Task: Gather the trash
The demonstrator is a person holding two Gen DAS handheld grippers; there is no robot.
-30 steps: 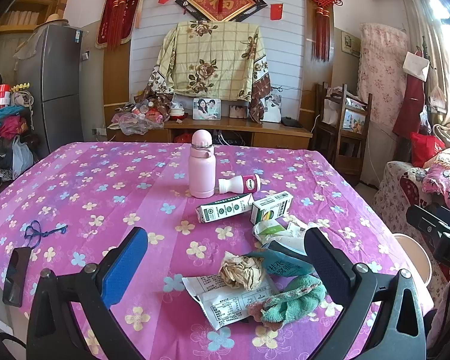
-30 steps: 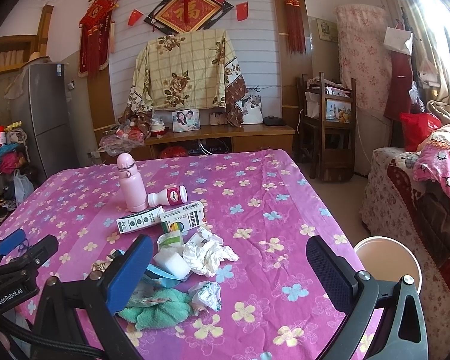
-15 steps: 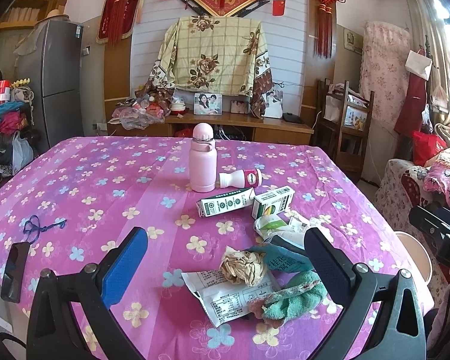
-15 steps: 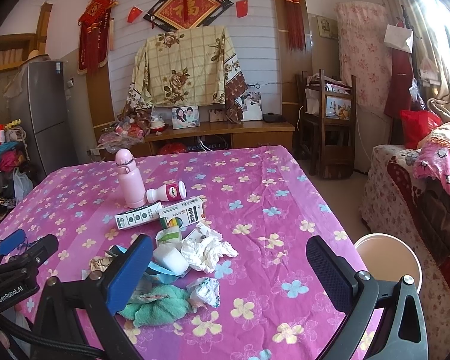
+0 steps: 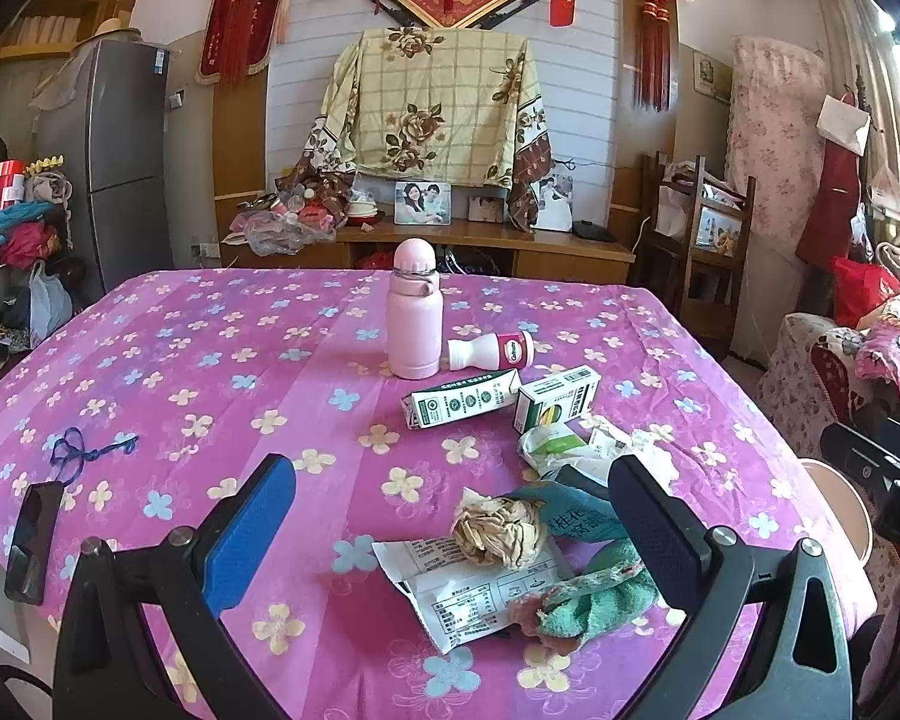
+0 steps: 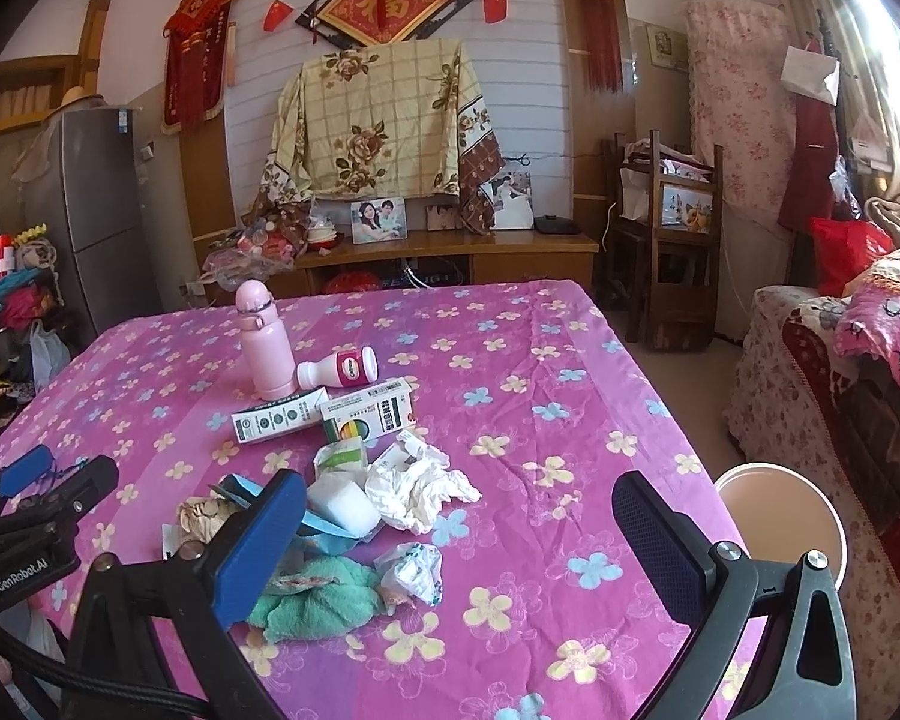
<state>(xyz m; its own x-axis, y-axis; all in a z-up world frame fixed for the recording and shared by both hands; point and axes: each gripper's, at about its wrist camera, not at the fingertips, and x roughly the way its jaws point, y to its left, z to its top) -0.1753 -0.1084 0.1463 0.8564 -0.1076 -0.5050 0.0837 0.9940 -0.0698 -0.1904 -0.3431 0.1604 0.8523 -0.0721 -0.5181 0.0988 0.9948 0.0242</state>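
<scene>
Bottles: two. One tall pink bottle stands up. One small white bottle with a pink label lies on its side, touching it.
Boxes: two. A long green and white carton and a shorter box lie just in front of the bottles.
Trash pile: one brown paper ball, one flat printed wrapper, one teal packet, one green cloth, one white crumpled tissue, one white block, one small crumpled wrapper. They all sit near the table's near right side.
Table: a pink flower cloth covers it. Its left half and far side are mostly bare.
Bin: one round bin stands on the floor, just past the table's right edge.
Left gripper: wide open, holding nothing, low above the paper ball.
Right gripper: wide open, holding nothing, above the tissue and small wrapper.
Edge things: one dark phone-like thing and one blue string lie by the left edge.
</scene>
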